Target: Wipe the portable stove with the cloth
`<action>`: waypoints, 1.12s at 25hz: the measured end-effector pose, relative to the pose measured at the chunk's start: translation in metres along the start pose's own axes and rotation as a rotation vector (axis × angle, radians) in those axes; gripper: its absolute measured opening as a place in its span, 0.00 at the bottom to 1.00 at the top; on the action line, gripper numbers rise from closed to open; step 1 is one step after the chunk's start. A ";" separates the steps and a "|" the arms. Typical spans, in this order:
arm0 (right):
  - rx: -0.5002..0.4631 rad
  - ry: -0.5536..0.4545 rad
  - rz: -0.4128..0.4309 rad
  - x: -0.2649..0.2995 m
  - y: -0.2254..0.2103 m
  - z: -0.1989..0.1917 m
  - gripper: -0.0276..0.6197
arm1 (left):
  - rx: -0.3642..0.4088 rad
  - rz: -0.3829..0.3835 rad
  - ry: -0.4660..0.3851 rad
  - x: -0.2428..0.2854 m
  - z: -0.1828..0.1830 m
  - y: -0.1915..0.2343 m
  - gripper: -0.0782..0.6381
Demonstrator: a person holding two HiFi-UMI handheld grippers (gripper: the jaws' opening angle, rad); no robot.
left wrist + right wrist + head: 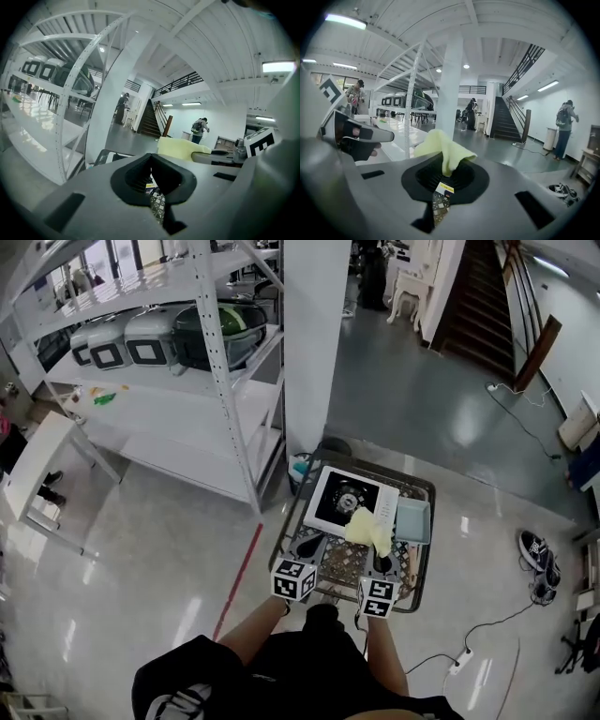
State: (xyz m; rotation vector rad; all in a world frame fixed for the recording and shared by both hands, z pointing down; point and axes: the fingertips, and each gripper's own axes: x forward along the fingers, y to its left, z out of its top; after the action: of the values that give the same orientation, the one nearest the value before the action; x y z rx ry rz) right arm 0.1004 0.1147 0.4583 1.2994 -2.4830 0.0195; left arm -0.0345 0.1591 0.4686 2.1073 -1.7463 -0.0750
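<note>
Glossy pale floor (159, 549) spreads around a low metal wire cart (420, 570) parked beside a white square pillar (314, 343). A white perforated-steel shelving unit (211, 352) carrying grey boxy appliances stands to your left, and a dark staircase (478, 296) rises at the far end of the hall.

On the cart lies the white square portable stove with a black burner ring (327, 510). A pale blue shallow plastic tray (413, 520) sits just beside it on the right.

Your right claw (381, 557) is clamped on the pale yellow soft cloth (368, 526). In the right gripper view the cloth (442, 146) bunches up out of the closed black pads of that claw (444, 180). From your head it covers the stove's near right corner, at the edge by the blue tray. You cannot tell from these views whether it touches the stove.

Your left claw (310, 546) hovers at the cart's near left, close alongside the right one. In the left gripper view that claw (151, 182) has its black pads drawn together with nothing between them, and the yellow cloth (180, 146) shows beyond, to its right.

People stand well away in the hall.
</note>
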 end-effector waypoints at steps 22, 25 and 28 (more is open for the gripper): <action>-0.061 -0.114 0.028 -0.116 -0.045 0.040 0.07 | 0.092 -0.027 -0.116 -0.044 0.021 -0.124 0.13; -0.044 -0.125 0.058 -0.120 -0.044 0.034 0.07 | 0.109 -0.028 -0.122 -0.042 0.020 -0.135 0.13; -0.037 -0.120 0.076 -0.125 -0.042 0.027 0.07 | 0.119 -0.013 -0.104 -0.043 0.008 -0.141 0.13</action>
State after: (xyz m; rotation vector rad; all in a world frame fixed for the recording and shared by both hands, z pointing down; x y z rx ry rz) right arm 0.1919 0.1849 0.3896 1.2235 -2.6193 -0.0886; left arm 0.0847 0.2170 0.4046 2.2362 -1.8384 -0.0877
